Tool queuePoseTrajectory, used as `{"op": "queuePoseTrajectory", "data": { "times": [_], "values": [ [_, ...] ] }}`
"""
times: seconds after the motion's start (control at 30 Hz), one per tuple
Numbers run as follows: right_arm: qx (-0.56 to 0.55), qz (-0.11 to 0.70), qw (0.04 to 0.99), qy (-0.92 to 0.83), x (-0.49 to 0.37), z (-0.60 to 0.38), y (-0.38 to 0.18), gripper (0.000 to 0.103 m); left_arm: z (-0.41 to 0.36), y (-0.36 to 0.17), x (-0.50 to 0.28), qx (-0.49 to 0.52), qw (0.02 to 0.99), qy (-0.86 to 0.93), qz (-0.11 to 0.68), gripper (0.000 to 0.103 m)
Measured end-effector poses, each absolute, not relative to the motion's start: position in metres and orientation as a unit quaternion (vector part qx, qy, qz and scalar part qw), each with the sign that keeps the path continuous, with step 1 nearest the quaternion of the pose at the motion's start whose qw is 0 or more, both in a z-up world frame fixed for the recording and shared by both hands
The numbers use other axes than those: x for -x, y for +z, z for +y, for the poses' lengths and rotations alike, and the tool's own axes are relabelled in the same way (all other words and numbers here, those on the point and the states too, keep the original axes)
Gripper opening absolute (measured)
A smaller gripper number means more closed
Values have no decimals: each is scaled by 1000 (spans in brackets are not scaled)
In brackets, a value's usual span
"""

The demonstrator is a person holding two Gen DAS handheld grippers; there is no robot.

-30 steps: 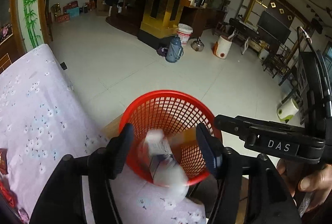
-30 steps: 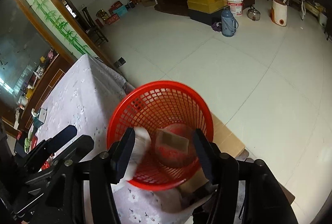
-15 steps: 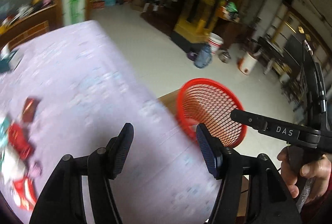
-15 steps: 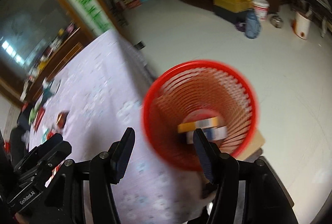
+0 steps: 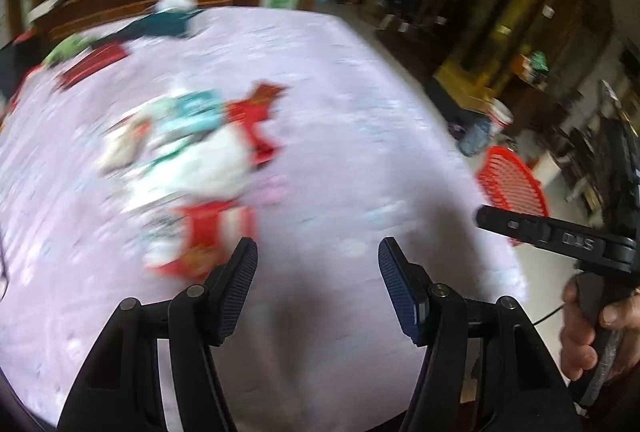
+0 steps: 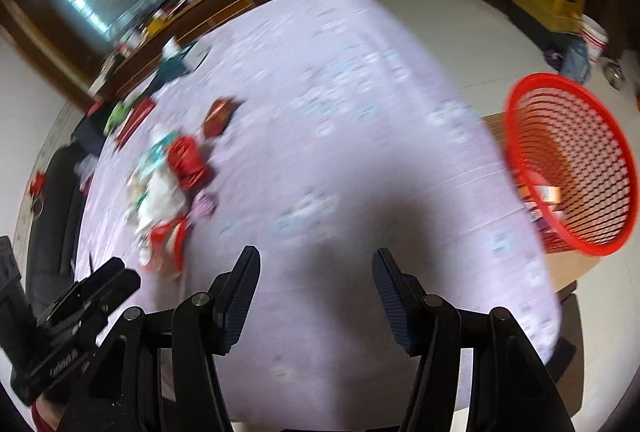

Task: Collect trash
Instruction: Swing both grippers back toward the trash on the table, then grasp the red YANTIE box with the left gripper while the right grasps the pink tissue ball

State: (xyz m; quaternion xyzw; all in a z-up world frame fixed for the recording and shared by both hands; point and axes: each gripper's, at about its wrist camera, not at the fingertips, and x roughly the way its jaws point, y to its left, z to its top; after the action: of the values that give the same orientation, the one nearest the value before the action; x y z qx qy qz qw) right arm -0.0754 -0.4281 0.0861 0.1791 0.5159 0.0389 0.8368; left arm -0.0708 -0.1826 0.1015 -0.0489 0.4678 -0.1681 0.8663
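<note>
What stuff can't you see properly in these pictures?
- Trash pile, left wrist view: motion blur smears the wrappers, so they cannot be told apart.
- Red basket, left wrist view: partly hidden behind the right gripper.
- Basket's contents, right wrist view: blurred and half hidden by the rim.

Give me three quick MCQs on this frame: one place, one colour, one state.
1. Where is the basket relative to the table?
A. on top of it
B. just off its edge
C. under its middle

2. What colour is the basket?
A. red
B. blue
C. green

3. How are the left gripper and right gripper?
A. both open, nothing held
B. both shut on wrappers
C. one holding a box

Answers: 1 B, it sits past the cloth's edge; 2 A, red mesh; 3 A, fingers spread with bare cloth between.
</note>
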Motion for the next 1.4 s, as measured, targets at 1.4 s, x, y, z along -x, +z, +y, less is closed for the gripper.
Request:
{"op": "queuePoseTrajectory", "data": {
  "times": [1.4],
  "values": [
    [-75, 540, 829, 125, -32, -285, 24, 57, -118, 37, 41, 9, 871, -102, 481, 63]
  ]
}}
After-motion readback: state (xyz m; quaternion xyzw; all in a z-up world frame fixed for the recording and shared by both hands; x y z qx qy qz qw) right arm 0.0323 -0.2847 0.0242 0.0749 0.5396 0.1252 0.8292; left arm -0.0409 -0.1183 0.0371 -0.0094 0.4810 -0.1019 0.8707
